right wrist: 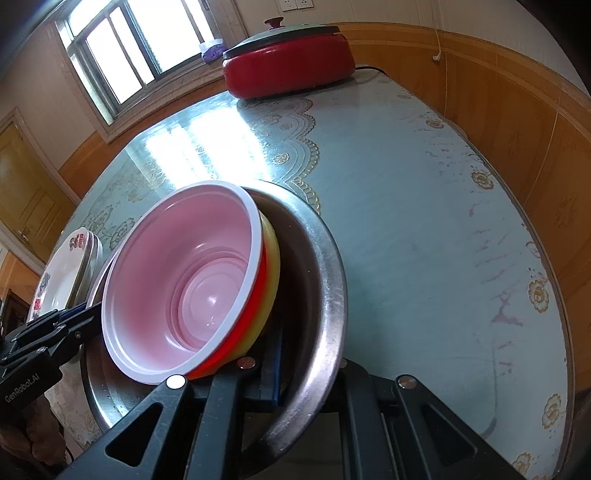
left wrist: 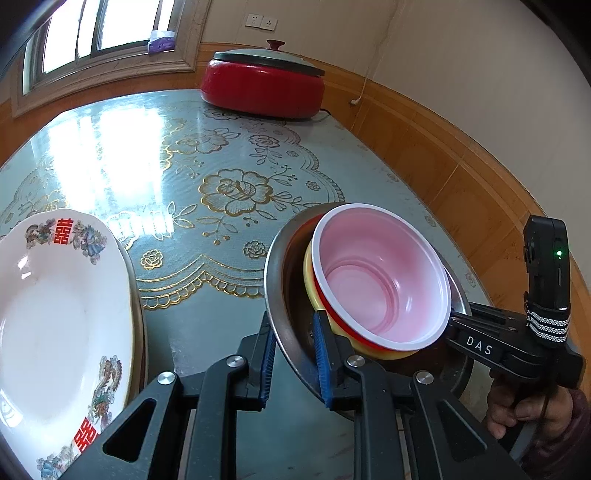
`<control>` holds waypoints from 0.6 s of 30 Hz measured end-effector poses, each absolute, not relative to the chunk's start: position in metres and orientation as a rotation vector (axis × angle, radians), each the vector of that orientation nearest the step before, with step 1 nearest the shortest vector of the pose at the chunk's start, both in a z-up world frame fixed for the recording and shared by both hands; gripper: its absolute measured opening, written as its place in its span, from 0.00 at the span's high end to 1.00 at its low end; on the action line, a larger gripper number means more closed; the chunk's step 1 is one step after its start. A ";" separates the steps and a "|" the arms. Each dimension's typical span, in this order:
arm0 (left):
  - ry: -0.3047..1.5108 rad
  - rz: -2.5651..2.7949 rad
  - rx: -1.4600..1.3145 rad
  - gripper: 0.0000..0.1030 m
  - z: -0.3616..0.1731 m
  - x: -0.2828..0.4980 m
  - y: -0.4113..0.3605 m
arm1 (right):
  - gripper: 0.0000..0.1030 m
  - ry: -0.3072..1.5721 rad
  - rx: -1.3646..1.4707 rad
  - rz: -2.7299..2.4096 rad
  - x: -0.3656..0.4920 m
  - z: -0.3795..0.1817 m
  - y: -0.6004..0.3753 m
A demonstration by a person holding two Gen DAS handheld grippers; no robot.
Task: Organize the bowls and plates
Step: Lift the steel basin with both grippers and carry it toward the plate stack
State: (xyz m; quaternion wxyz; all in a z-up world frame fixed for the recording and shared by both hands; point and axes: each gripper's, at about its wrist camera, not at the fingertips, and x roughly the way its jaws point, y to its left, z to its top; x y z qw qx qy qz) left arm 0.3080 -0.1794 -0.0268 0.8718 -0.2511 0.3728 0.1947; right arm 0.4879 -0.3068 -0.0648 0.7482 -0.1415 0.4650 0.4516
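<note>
Left jaws: nearly shut, left gripper (left wrist: 295, 360) pinching rim of steel basin (left wrist: 275, 295), one blue pad outside the wall, one inside.
Right jaws: pressed together on the opposite rim of the same basin; right gripper (right wrist: 295, 363) with one blue pad inside the wall, other finger hidden behind the rim.
Steel basin: held between both grippers, tilted, rim edge-on to both cameras; contact with the table not visible.
Bowl stack: nested inside basin; pink bowl with white rim (left wrist: 380, 277) on top, red bowl (right wrist: 255, 314) under it, yellow bowl (left wrist: 314, 291) below that. Stack leans with the basin.
Hand: person's hand (left wrist: 524, 410) on the right gripper handle, lower right of left wrist view.
Plates: white plate with red characters and dragon print (left wrist: 55, 325) on top of a plate stack, left of basin, on the table, apart from the basin.
Table: blue-green cloth with gold flower print (left wrist: 236, 192) under a glossy cover.
Far end: red electric pot with grey lid (left wrist: 262, 83) by the wall, well apart from the dishes.
Background: window (left wrist: 99, 26) behind the pot, wood wall panelling, wall socket (left wrist: 260, 22).
</note>
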 end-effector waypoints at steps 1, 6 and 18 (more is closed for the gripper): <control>0.781 0.407 -0.523 0.80 -0.026 0.308 -0.180 | 0.93 1.021 -0.308 0.989 0.488 -0.065 -0.307; 0.776 0.401 -0.521 0.80 -0.023 0.308 -0.182 | 0.93 1.043 -0.292 0.988 0.492 -0.065 -0.308; 0.760 0.390 -0.492 0.81 -0.015 0.314 -0.185 | 0.93 1.058 -0.262 0.981 0.494 -0.063 -0.319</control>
